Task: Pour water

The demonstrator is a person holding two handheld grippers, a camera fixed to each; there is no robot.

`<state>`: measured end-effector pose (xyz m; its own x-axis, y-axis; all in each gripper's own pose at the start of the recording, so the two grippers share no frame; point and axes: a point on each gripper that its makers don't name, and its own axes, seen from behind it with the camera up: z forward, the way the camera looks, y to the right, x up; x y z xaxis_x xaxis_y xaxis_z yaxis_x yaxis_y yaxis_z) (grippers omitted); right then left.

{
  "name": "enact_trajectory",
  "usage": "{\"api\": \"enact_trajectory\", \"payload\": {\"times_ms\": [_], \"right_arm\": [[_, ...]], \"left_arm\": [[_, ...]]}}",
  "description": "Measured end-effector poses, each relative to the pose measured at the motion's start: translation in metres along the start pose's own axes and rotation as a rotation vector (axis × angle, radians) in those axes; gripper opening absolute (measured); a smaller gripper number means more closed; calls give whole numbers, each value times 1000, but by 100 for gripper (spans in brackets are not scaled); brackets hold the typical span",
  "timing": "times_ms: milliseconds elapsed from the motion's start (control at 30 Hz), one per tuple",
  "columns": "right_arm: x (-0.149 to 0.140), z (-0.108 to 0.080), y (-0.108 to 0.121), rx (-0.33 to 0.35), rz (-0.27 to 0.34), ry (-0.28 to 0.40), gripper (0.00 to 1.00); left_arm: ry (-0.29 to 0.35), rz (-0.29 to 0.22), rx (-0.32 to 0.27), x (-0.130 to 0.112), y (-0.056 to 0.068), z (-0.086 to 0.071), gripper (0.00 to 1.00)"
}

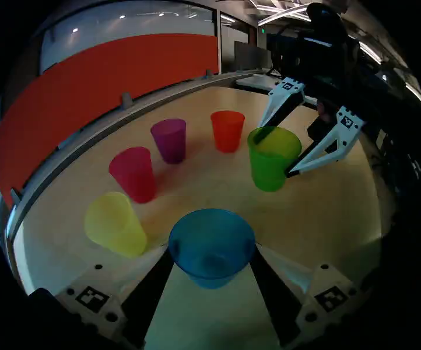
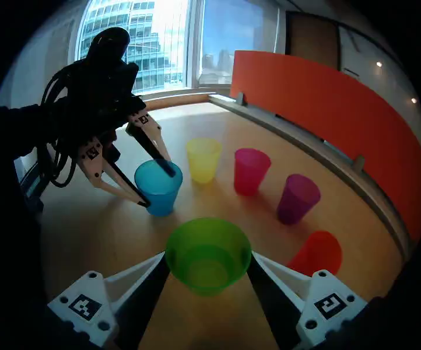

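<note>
Two cups sit clamped upright at lower centre: blue cup [image 1: 211,242] in your left claw [image 1: 211,255], green cup [image 2: 208,248] in your right claw [image 2: 208,259], apparently ready for pouring.

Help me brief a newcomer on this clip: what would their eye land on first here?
Six bright translucent cups on a pale wooden table stand out. The blue cup is gripped by the left gripper and the green cup by the right gripper, facing each other. The yellow cup, pink cup, purple cup and orange cup curve along a long orange wall panel.
</note>
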<state>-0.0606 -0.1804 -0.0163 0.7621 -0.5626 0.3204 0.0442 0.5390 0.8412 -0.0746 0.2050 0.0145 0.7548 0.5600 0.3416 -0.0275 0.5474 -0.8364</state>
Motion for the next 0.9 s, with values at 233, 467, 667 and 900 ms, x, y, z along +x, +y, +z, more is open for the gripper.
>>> {"api": "enact_trajectory", "payload": {"times_ms": [233, 467, 667, 900], "right_arm": [[-6, 5, 1, -1, 4, -11, 91], [-13, 7, 1, -3, 6, -25, 91], [-18, 10, 0, -5, 14, -33, 91], [-23, 13, -1, -6, 18, -39, 91]], "left_arm": [[-5, -11, -3, -7, -1, 2, 86], [-20, -4, -5, -11, 0, 2, 86], [-25, 6, -1, -12, -1, 3, 86], [-50, 37, 12, -19, -3, 5, 87]]}}
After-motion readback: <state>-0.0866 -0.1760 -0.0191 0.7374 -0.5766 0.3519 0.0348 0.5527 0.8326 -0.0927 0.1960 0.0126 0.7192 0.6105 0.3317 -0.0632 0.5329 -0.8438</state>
